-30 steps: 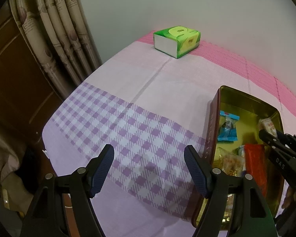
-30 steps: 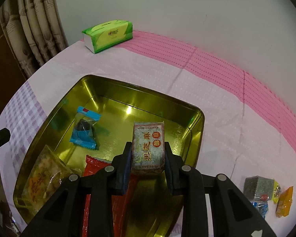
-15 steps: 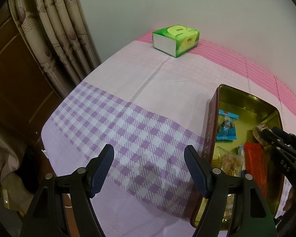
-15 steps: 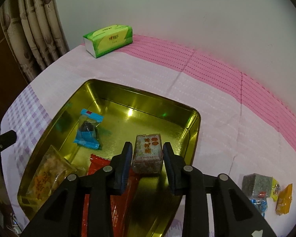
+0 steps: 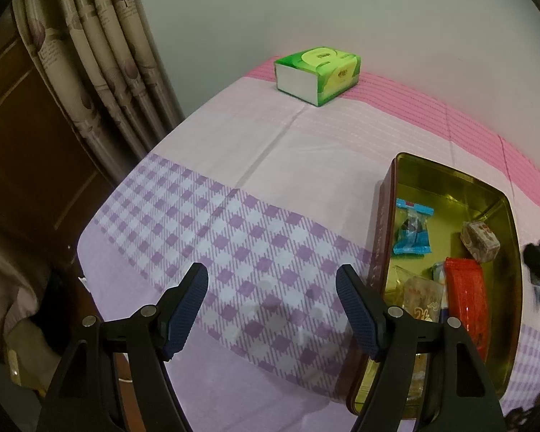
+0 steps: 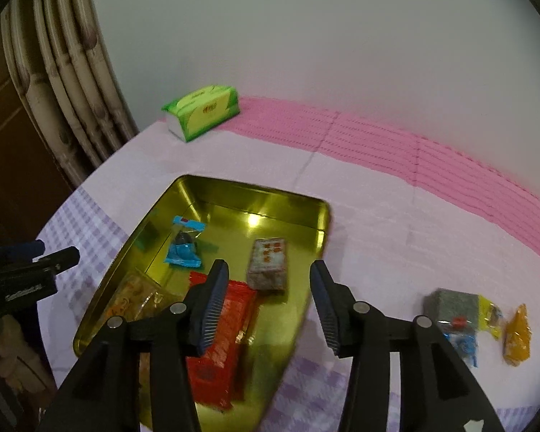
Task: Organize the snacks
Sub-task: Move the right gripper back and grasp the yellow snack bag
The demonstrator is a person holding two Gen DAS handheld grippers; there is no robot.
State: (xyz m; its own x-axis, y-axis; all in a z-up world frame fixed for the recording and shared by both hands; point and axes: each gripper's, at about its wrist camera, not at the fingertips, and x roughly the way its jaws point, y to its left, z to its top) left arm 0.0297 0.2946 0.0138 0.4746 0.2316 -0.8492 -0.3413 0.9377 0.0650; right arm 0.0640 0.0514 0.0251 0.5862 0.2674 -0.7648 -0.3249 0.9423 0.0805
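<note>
Right gripper (image 6: 266, 302), jaws opening and empty, has just dropped the brown pack (image 6: 269, 264) into the tin (image 6: 255, 192); more snacks (image 6: 453, 306) wait outside

The right claw (image 6: 266, 298) is seen above the near part of a gold tin (image 6: 306, 280), its jaws opening with nothing between them. Just ahead of it, a grey block-shaped snack (image 6: 269, 264) is seen lying on the tin's floor, apart from both pads. A red packet (image 6: 221, 342), a blue-wrapped sweet (image 6: 184, 244) and a clear bag of orange snacks (image 6: 131, 297) are also contained in the tin. To the right, on the cloth-covered tabletop (image 6: 378, 223), a small cluster of wrapped snacks (image 6: 460, 313) is seen. A green tissue pack (image 6: 201, 111) is placed by the wall. The left claw (image 6: 36, 262) is visible at the left edge.
</note>
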